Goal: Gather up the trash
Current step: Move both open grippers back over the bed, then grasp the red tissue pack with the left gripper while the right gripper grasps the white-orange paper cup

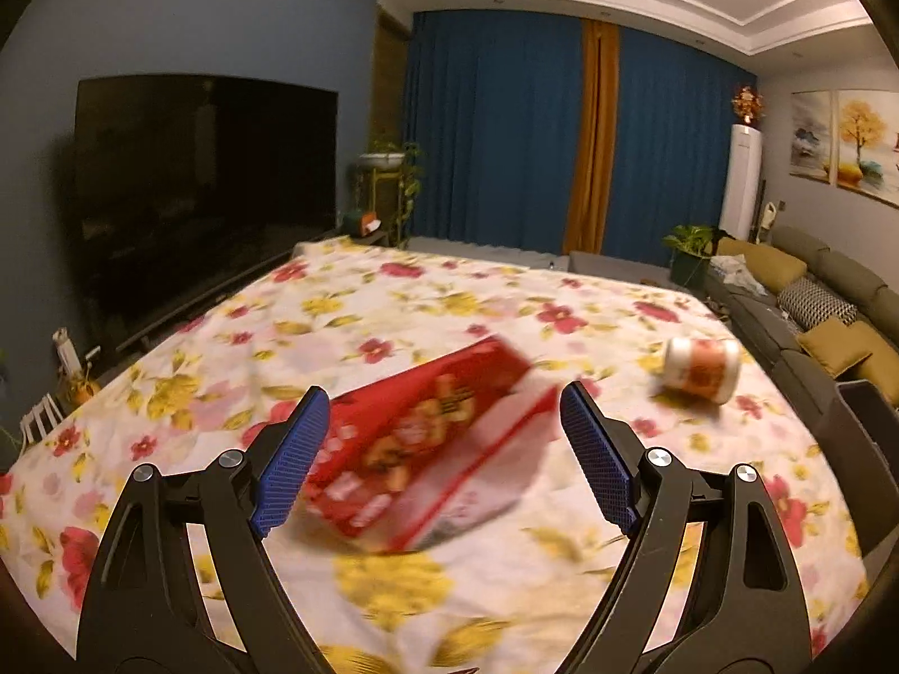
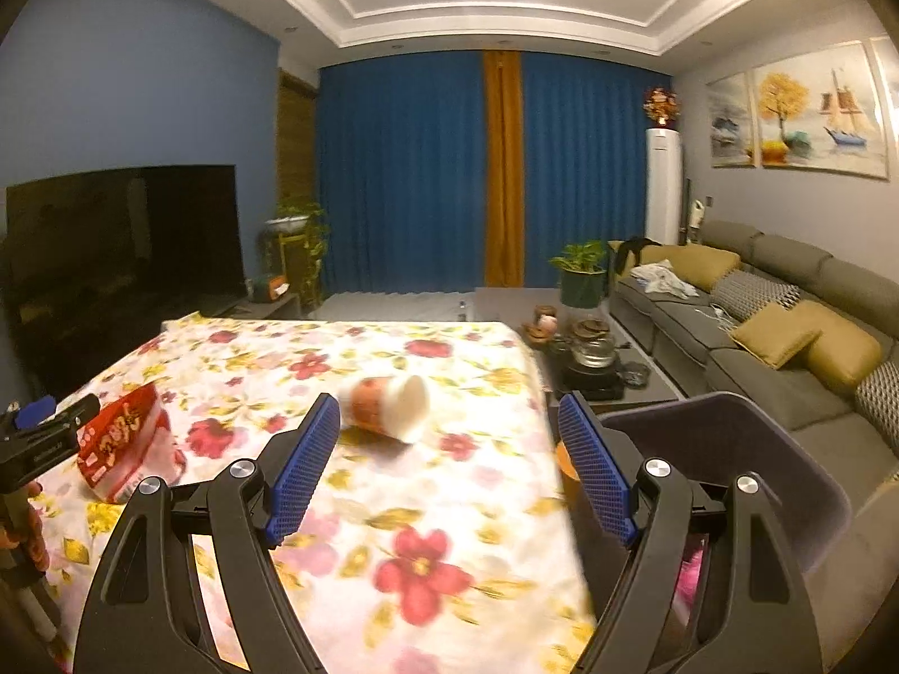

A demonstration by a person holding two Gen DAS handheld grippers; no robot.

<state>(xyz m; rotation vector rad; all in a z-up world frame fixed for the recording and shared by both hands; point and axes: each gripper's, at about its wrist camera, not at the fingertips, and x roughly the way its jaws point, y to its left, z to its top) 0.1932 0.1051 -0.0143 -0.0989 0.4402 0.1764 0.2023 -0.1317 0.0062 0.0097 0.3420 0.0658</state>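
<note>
Both pieces of trash lie loose on the floral cloth (image 1: 393, 303) covering the worktop, so by the look of it the collecting is barely under way. The left tongs (image 1: 444, 449) are spread wide and hold nothing; the red snack packet (image 1: 416, 438) lies between and just beyond the blue pads (image 1: 292, 466), lined up for a grip but not yet pinched, though blur makes it hard to say whether a pad touches it. The right tongs (image 2: 449, 460) are equally wide open and empty, aimed toward the tipped-over paper cup (image 2: 393, 404), which rests on its side ahead of the tips with its white rim facing the camera. In the right wrist view the packet sits at the left edge of the worktop, well apart from the cup. A dark bin (image 2: 747, 449) stands just beside the worktop's right edge, with something pink inside, probably the place for the trash. Left to do: grip each item and carry it over.
</note>
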